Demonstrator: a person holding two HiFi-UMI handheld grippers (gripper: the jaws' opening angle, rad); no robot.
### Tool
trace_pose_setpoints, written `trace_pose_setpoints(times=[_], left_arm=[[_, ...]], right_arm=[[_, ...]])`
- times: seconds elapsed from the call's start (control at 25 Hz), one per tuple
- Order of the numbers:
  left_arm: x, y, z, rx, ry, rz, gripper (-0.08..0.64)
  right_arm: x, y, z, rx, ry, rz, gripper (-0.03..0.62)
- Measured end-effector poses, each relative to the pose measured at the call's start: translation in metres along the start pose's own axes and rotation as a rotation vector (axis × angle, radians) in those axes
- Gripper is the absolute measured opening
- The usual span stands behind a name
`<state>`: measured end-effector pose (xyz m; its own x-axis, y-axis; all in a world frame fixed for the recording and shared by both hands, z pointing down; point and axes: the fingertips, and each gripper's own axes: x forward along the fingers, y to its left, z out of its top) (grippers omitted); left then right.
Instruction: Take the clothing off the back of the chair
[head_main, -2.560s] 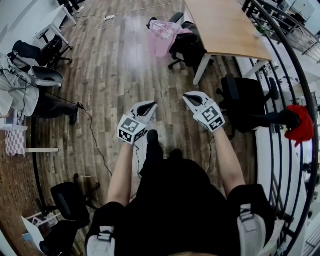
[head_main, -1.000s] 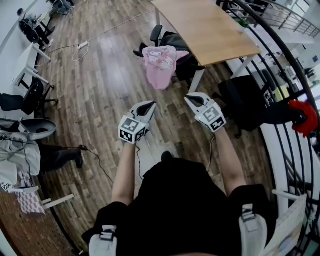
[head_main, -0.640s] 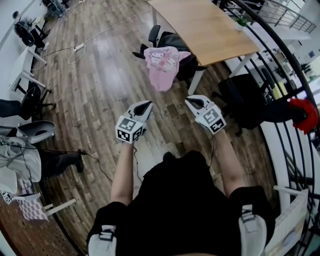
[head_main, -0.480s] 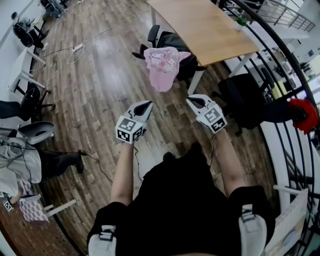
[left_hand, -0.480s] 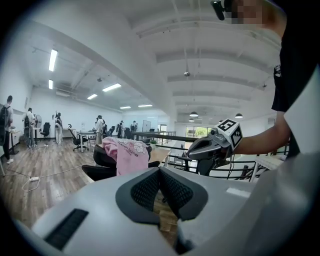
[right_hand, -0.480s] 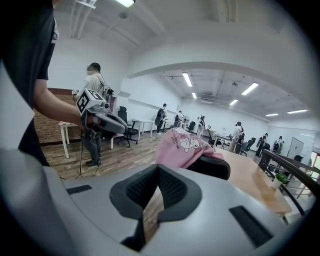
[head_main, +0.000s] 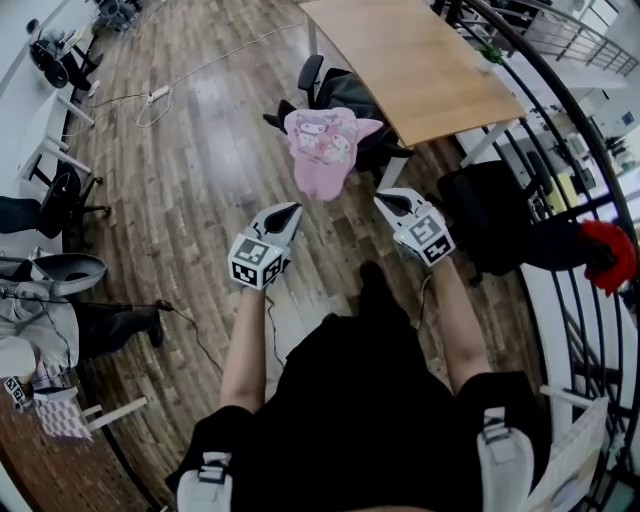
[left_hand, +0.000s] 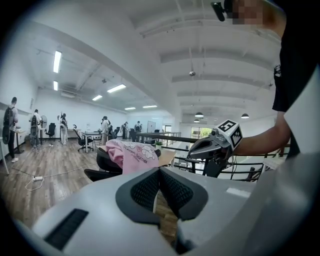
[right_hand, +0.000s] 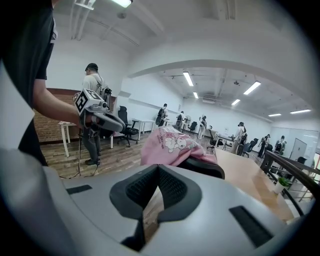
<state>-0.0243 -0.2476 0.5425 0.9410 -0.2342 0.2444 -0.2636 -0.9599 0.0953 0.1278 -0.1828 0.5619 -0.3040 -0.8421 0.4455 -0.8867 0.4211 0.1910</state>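
Observation:
A pink garment (head_main: 322, 150) with a cartoon print hangs over the back of a black office chair (head_main: 345, 92) beside a wooden table (head_main: 420, 55). It also shows ahead of both grippers: pink garment (left_hand: 131, 155), pink garment (right_hand: 169, 145). My left gripper (head_main: 294, 209) is shut and empty, a short way in front of the garment's lower edge. My right gripper (head_main: 383, 199) is shut and empty too, just right of the garment and short of it. Neither touches the cloth.
A second black chair (head_main: 490, 215) stands at the right by a curved black railing (head_main: 575, 130), with a red cloth (head_main: 608, 252) beyond it. More chairs (head_main: 40, 205) and a floor cable (head_main: 190, 330) lie left. Several people stand far off (right_hand: 95, 85).
Both grippers have come closer to the chair; the pink garment now lies nearer and more centred between them. The jaws stay shut throughout.

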Motion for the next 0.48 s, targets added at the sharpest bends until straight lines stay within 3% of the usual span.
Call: trace_pose_setpoints(times=[0.48], left_arm=[[0.052,0.04,0.035,0.002,-0.014,0.122,0.005]], right_arm=[[0.029,-0.107,0.003,-0.025,-0.012,0.025,0.0]])
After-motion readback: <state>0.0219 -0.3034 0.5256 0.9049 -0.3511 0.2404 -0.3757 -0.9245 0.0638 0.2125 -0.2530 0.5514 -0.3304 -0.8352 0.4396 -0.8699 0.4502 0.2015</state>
